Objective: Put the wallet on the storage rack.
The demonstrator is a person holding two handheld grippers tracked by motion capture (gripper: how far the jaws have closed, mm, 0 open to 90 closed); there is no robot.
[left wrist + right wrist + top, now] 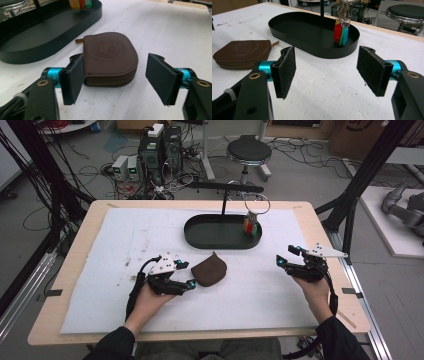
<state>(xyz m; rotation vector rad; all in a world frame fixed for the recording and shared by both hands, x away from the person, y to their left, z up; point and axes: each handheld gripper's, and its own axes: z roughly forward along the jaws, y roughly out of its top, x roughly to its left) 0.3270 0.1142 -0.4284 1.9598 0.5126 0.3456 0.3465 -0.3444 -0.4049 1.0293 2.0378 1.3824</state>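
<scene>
On bench, counts below:
pouch: 1 brown zip pouch (pixel 110 60), flat on the white mat (pixel 125 270), just in front of the tray
left gripper (pixel 115 77): jaws apart around the pouch's near end, one pad at its left edge, other pad clear; not clamped
right gripper (pixel 325 72): released, nothing between jaws, well apart from the pouch
tray: 1 black oval tray (pixel 200 237), 1 post standing in it
key tags: 3 (pixel 340 33), red, green, blue, hanging on rings over the tray
</scene>
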